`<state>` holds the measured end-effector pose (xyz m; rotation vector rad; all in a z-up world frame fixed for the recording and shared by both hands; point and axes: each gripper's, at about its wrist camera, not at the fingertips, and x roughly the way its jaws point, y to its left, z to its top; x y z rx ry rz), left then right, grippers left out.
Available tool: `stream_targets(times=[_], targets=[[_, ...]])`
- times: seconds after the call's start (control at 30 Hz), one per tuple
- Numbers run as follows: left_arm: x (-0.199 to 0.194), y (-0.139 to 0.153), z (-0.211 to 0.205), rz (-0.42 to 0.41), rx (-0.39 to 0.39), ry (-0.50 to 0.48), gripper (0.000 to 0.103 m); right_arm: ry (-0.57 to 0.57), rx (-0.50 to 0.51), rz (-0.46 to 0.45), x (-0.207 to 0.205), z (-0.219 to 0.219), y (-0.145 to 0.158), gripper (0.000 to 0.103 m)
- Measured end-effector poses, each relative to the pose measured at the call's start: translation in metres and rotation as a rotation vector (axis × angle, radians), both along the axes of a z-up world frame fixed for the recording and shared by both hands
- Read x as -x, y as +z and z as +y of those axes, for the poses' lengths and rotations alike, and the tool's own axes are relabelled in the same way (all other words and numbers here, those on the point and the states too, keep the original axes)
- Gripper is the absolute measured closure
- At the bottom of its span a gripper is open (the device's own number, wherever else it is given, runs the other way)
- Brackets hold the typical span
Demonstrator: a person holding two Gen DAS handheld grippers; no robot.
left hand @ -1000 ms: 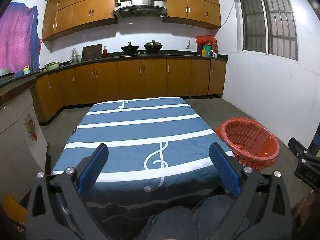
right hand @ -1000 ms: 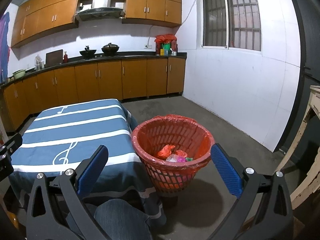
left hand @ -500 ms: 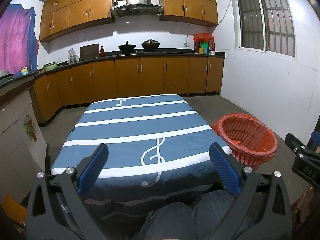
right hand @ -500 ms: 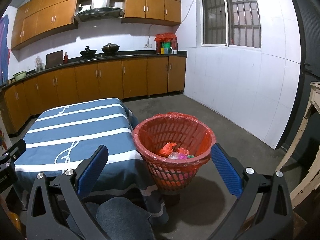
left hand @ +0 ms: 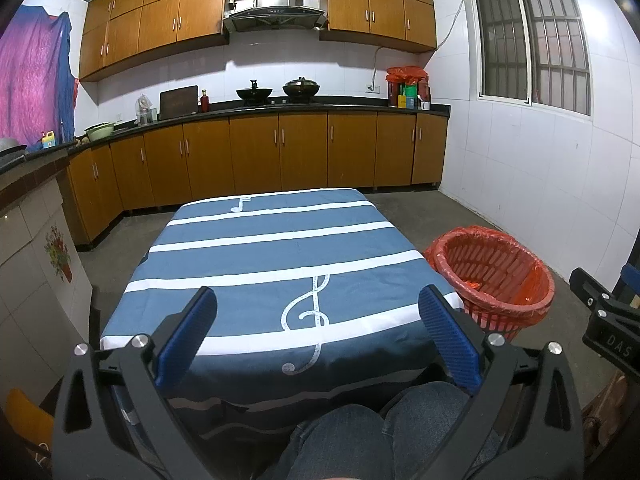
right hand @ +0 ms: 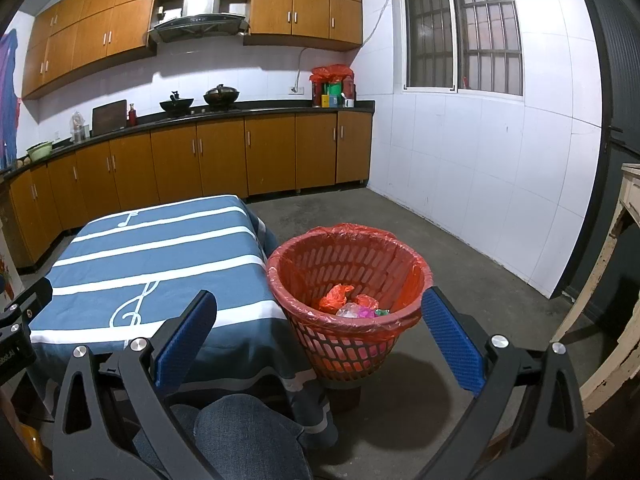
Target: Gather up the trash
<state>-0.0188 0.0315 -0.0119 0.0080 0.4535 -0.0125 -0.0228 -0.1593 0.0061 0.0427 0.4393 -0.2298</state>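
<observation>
A red plastic basket (right hand: 348, 280) lined with a red bag stands on the floor right of the table; crumpled wrappers (right hand: 352, 304) lie in its bottom. In the left wrist view the basket (left hand: 496, 276) shows at the right. My left gripper (left hand: 318, 312) hangs open over the near edge of the blue striped tablecloth (left hand: 276, 264), nothing between its blue pads. My right gripper (right hand: 320, 316) is open too, held in front of the basket with nothing in it. No trash shows on the cloth.
A person's denim-clad knees (left hand: 360, 436) sit under the near table edge. Wooden cabinets (left hand: 280, 152) and a dark counter with pans line the back wall. A worn wooden frame (right hand: 616, 280) stands at the far right. Bare concrete floor (right hand: 460, 280) lies beyond the basket.
Both grippers have drawn back and risen slightly, so the table and basket sit a bit farther and lower in view. Both stay open and empty.
</observation>
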Motion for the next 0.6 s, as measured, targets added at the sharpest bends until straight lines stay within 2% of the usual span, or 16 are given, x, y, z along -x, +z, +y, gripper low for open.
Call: stream_targets(times=[0.6], targets=[[-0.0061, -0.0018, -0.0030, 0.016, 0.006, 0.004, 0.004, -0.005, -0.006, 0.010, -0.0023, 0.0010, -0.0056, 0.002]])
